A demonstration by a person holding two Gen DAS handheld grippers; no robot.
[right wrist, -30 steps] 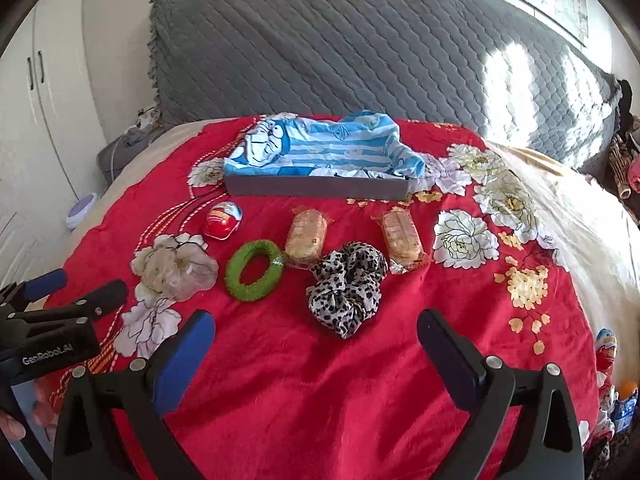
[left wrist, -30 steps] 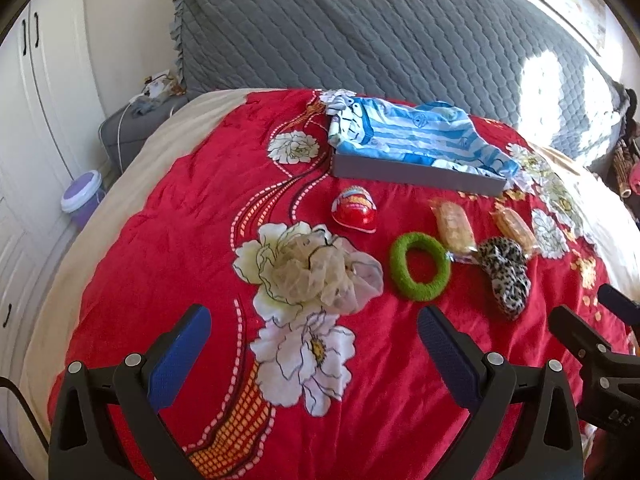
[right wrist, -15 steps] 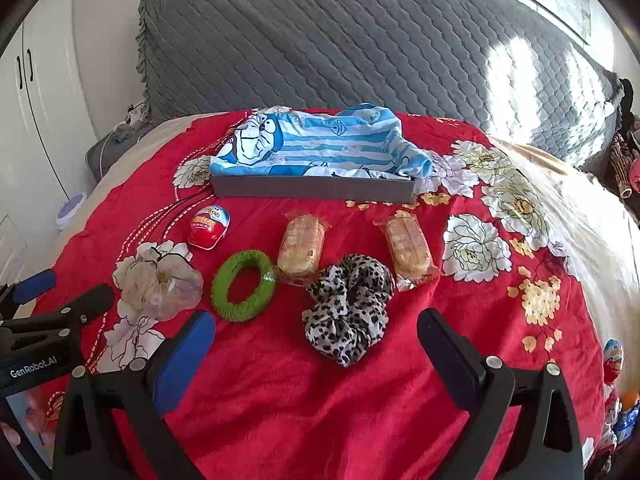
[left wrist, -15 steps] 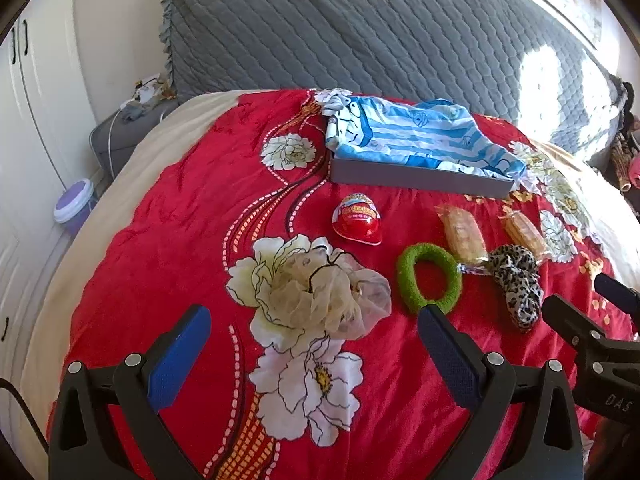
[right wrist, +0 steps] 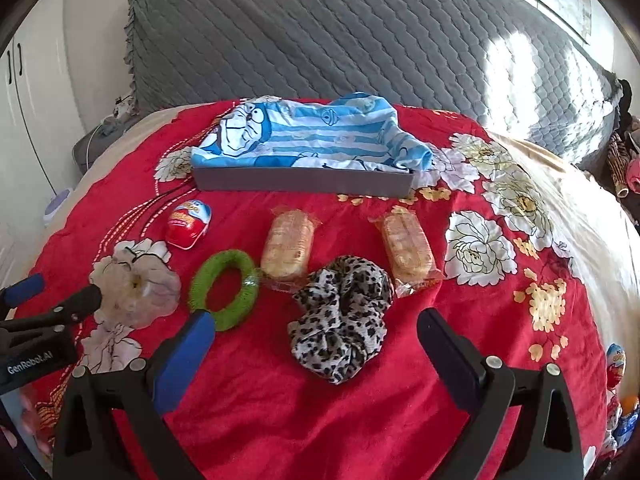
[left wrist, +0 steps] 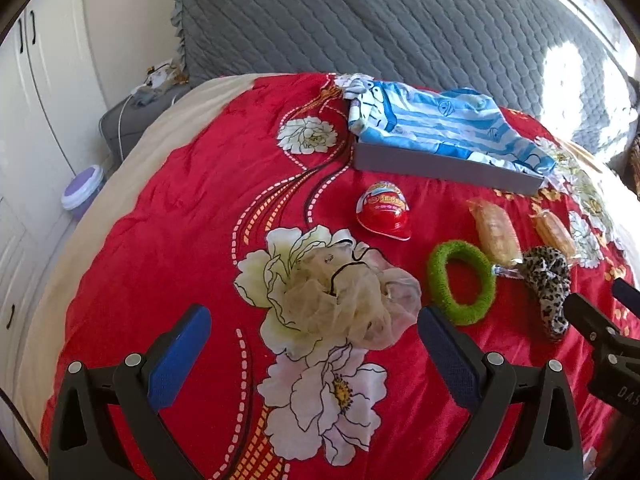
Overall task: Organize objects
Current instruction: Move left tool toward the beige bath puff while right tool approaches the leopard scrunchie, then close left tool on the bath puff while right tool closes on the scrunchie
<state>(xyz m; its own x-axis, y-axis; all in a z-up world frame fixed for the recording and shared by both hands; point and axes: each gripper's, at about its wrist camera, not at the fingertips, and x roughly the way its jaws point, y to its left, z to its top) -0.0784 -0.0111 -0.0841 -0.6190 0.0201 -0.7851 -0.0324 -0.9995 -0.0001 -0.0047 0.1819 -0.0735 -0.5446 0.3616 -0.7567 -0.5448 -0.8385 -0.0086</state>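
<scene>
On the red flowered bedspread lie a cream gauze scrunchie (left wrist: 344, 300) (right wrist: 136, 286), a green ring scrunchie (left wrist: 460, 282) (right wrist: 226, 288), a leopard-print scrunchie (right wrist: 340, 316) (left wrist: 548, 280), a red toy egg (left wrist: 384, 214) (right wrist: 188, 218) and two wrapped cakes (right wrist: 288, 244) (right wrist: 406, 248). Behind them stands a grey box (right wrist: 304, 180) (left wrist: 440, 166) lined with blue striped cloth. My left gripper (left wrist: 312, 344) is open just before the cream scrunchie. My right gripper (right wrist: 316, 344) is open, its fingers on either side of the leopard scrunchie's near edge.
A grey quilted headboard (right wrist: 340, 40) rises behind the bed. White cupboards (left wrist: 36, 100), a grey bedside stand (left wrist: 128, 120) and a purple-lidded tub (left wrist: 82, 190) are at the left. More toy eggs (right wrist: 616, 360) sit off the bed's right edge.
Both grippers have moved forward and lower toward the items, which now look larger. The left one closed in on the cream scrunchie, the right one on the leopard scrunchie. Both stayed open.
</scene>
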